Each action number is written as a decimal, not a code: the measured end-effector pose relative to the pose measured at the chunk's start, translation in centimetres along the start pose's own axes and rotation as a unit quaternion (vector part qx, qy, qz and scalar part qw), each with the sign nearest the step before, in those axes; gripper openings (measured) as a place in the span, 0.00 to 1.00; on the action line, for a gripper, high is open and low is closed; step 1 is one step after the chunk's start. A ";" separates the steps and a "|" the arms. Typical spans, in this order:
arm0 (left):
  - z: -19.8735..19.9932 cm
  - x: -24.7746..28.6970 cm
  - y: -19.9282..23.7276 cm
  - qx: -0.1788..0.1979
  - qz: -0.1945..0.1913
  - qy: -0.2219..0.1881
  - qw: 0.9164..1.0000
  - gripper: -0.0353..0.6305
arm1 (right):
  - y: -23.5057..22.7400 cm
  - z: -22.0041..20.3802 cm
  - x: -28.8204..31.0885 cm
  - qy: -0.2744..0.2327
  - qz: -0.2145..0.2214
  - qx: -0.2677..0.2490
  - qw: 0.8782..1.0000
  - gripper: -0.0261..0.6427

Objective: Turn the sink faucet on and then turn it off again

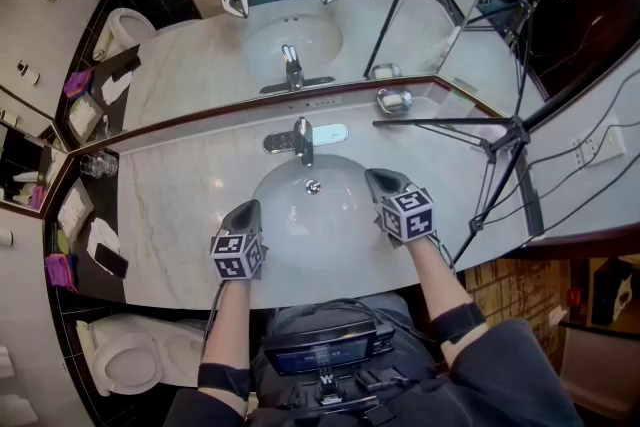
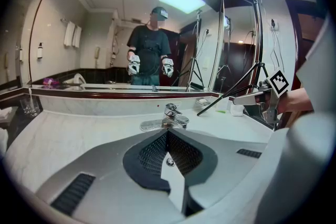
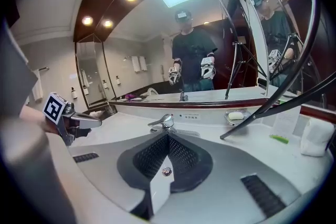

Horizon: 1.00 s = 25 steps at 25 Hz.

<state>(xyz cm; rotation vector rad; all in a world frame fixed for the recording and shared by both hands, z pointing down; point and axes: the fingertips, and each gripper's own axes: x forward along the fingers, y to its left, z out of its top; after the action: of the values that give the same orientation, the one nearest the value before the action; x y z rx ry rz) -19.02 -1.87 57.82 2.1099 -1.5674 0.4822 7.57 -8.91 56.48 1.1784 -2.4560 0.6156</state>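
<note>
While the left hand-held gripper (image 1: 250, 208) and the right hand-held gripper (image 1: 376, 178) hang over the round white sink basin (image 1: 280, 215), the chrome single-lever sink faucet (image 1: 302, 138) stands apart from both at the basin's back rim.
Each gripper view shows its own grey jaws with tips pressed together on nothing, the faucet (image 2: 170, 116) just past the tips and the metal drain plug (image 3: 166, 171) showing through the gap below them. Only the head view shows both grippers at once, left and right of the plug, plus the white toilet (image 1: 130, 355) beside the pale marble worktop (image 1: 180, 190). Only the right gripper view makes out a white soap bar (image 3: 235, 115) in its dish; a black tripod leg (image 3: 273, 105) slants across the worktop there.
</note>
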 end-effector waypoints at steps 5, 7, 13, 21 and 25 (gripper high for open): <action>-0.1 -0.2 -0.7 0.001 -0.001 0.000 1.000 0.06 | 0.1 -0.1 -0.8 -0.007 0.006 0.017 1.000 0.06; 0.0 -0.2 -0.8 0.001 -0.001 -0.001 1.000 0.06 | 0.3 -0.2 -0.9 -0.006 0.009 0.017 1.000 0.06; 0.2 0.5 -1.1 0.002 -0.004 -0.003 1.000 0.06 | 0.3 -0.3 -1.0 -0.009 0.013 0.021 1.000 0.07; 1.0 0.9 -1.1 0.000 -0.005 -0.006 1.000 0.06 | -0.1 -0.2 -0.7 -0.009 0.013 0.020 1.000 0.07; 1.0 0.9 -1.2 0.014 -0.009 -0.005 1.000 0.06 | -0.2 -0.3 -0.6 -0.007 0.013 0.024 1.000 0.07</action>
<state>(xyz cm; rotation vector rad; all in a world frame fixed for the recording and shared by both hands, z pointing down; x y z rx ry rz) -17.56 -2.81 57.30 2.1482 -1.5543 0.4910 8.11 -8.46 56.52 1.1728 -2.4854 0.6790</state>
